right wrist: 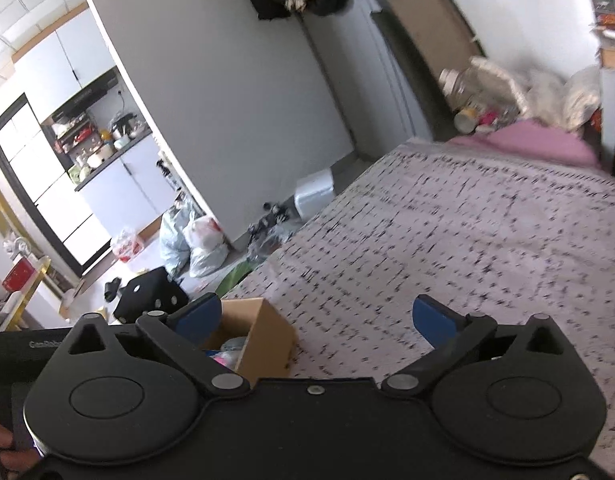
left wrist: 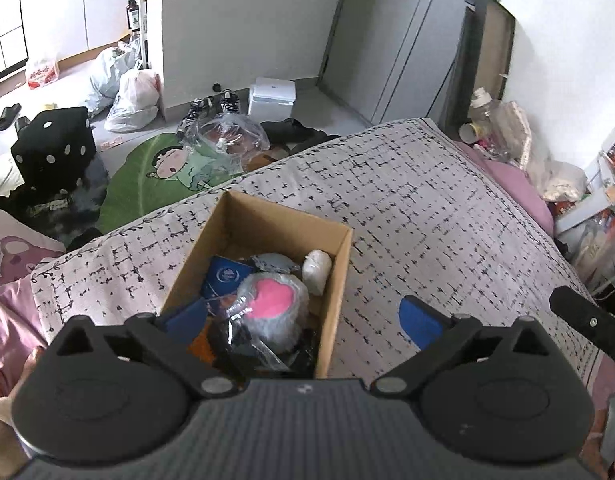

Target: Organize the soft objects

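Note:
A brown cardboard box [left wrist: 339, 276] stands on the patterned bedspread [left wrist: 427, 200]. In it lie a grey plush with a pink patch [left wrist: 273, 300], a small white soft object [left wrist: 317, 270], a blue packet [left wrist: 225, 276] and dark bagged items. My left gripper [left wrist: 303, 318] is open and empty, just above the box's near end. My right gripper [right wrist: 317, 316] is open and empty above the bedspread [right wrist: 467, 240]. The box [right wrist: 267, 332] shows by its left finger in the right wrist view.
The bed's edge runs along the left. On the floor beyond lie a green leaf mat [left wrist: 155, 176], a black dice cushion [left wrist: 53, 148], plastic bags [left wrist: 131, 96], shoes and a white box [left wrist: 271, 98]. Pink bedding and clutter [left wrist: 503, 136] sit at the far corner.

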Demonstrator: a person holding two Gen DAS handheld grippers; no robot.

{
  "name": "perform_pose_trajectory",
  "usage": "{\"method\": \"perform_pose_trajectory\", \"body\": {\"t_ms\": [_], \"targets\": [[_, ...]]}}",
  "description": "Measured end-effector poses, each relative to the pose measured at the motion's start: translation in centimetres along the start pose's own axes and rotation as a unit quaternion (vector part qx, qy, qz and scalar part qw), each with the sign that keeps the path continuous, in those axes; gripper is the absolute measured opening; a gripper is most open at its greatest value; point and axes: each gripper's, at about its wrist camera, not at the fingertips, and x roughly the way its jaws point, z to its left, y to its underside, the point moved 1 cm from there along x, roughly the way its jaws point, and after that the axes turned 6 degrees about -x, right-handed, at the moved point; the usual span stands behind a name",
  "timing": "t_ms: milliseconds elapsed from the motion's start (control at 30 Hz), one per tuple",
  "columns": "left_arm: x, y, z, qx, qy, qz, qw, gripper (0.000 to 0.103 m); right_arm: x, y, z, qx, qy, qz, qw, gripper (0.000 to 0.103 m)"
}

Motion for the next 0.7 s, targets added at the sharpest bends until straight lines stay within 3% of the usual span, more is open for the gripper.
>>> {"method": "perform_pose_trajectory", "body": {"t_ms": [367, 700], "targets": [[-2.8, 2.9, -1.2, 0.018, 0.018, -0.012, 0.9996, 0.102, -5.0, 1.2, -1.2, 0.052, 0.024, -0.010, 0.998, 0.103], [-5.9, 4.6, -2.0, 0.049, 0.033, -0.023, 0.9980, 0.102, -7.8, 2.8, -0.1, 0.030, 0.043, 0.011, 0.999, 0.103]]}}
